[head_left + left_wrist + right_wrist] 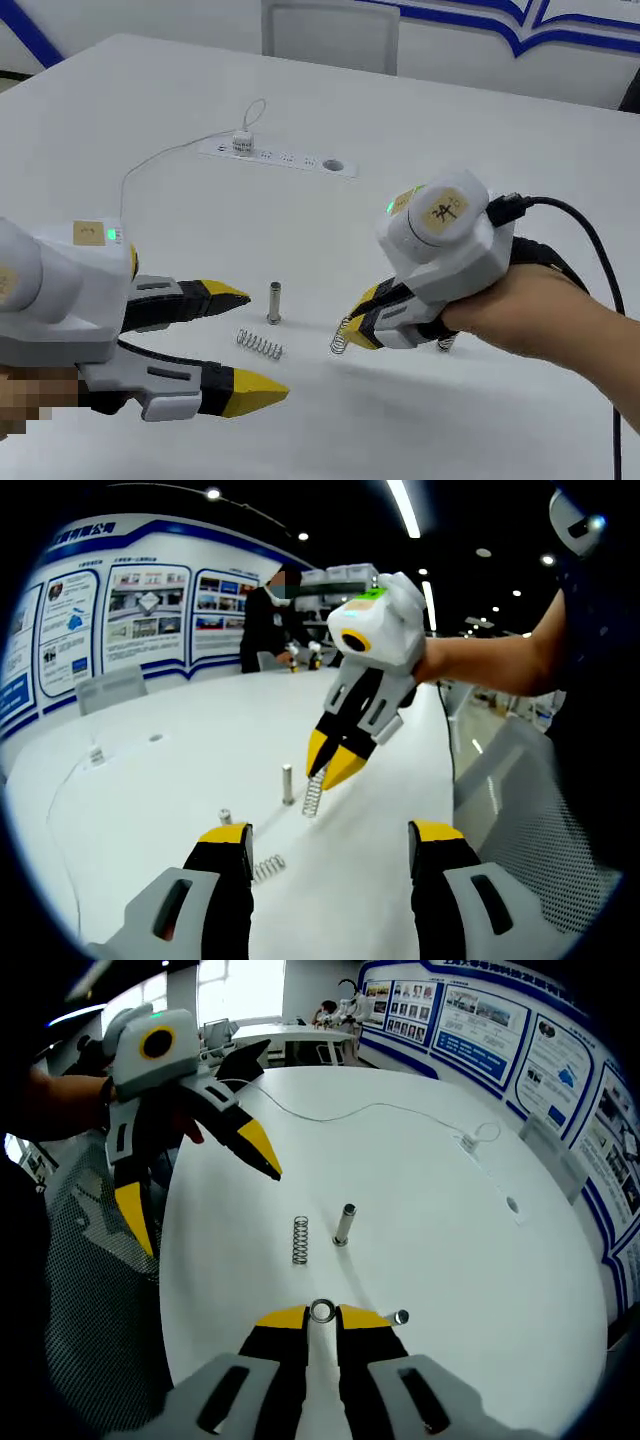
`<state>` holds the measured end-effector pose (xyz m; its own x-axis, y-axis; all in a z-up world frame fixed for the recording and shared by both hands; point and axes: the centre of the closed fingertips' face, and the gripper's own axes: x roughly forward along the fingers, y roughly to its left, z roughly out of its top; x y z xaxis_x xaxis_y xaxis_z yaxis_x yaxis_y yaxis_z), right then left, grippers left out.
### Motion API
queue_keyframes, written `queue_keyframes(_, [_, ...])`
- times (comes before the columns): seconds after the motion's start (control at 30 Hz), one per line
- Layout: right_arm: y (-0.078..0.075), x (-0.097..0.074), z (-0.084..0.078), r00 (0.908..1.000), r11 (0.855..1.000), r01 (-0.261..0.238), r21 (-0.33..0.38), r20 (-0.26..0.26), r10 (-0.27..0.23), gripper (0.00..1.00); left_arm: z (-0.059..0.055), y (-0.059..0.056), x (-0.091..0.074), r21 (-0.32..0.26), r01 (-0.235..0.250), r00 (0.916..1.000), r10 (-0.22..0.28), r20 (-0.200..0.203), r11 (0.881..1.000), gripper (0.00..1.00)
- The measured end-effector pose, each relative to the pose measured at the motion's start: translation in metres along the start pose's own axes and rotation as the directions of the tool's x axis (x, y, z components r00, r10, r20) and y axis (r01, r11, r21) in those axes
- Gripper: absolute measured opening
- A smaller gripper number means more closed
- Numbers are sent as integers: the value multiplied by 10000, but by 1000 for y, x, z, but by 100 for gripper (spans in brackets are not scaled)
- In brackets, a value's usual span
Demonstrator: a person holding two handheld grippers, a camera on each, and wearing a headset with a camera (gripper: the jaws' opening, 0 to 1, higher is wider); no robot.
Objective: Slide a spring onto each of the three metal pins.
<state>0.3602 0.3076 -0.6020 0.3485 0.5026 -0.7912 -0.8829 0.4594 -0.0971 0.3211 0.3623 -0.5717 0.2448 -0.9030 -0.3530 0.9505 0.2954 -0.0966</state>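
Note:
A metal pin (274, 302) stands upright on the white table, also visible as the pin (288, 785) and the pin (345, 1225). A loose spring (260, 345) lies just in front of it, seen again as the spring (300, 1240). My right gripper (352, 335) is shut on a second spring (340, 338), whose coil end (322, 1311) sits between the yellow tips of the right gripper (322, 1318). My left gripper (245, 342) stands open beside the loose spring, its jaws wide apart in its own view (330, 835). A short pin (226, 817) stands by its left jaw tip. Another small pin (397, 1317) sits beside the right jaws.
A white power strip (278, 158) with a plugged-in cable lies at the back of the table. A chair back (330, 35) stands beyond the far edge. A person (265, 620) stands at a distant table.

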Motion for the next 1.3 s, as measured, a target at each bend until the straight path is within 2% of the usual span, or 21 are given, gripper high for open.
queue_keyframes(0.13, [8,-11,12,9997,9999,-155,1,198,155,11,1,-1,4,183,115,9999,-114,-76,9998,62])
queue_keyframes(0.33, [27,-29,33,9951,9967,-809,73,582,803,11,-2,-6,12,594,341,9989,-321,-345,9977,58])
queue_keyframes(0.5, [43,-34,43,9914,9932,-1153,-184,603,1162,11,-2,-9,15,794,486,9982,-456,-392,9957,53])
queue_keyframes(0.67, [52,-37,52,9882,9900,-1346,-429,680,1373,11,-3,-13,16,964,628,9974,-591,-410,9934,47])
queue_keyframes(0.97, [59,-39,57,9855,9866,-1515,-609,673,1555,11,0,-18,16,1222,856,9962,-828,-283,9888,25])
queue_keyframes(1.17, [61,-39,57,9847,9855,-1582,-615,643,1621,11,4,-22,17,1372,999,9950,-991,-132,9855,14])
queue_keyframes(1.3, [62,-39,58,9842,9850,-1598,-658,661,1641,11,5,-22,18,1365,1008,9949,-1003,-103,9855,12])
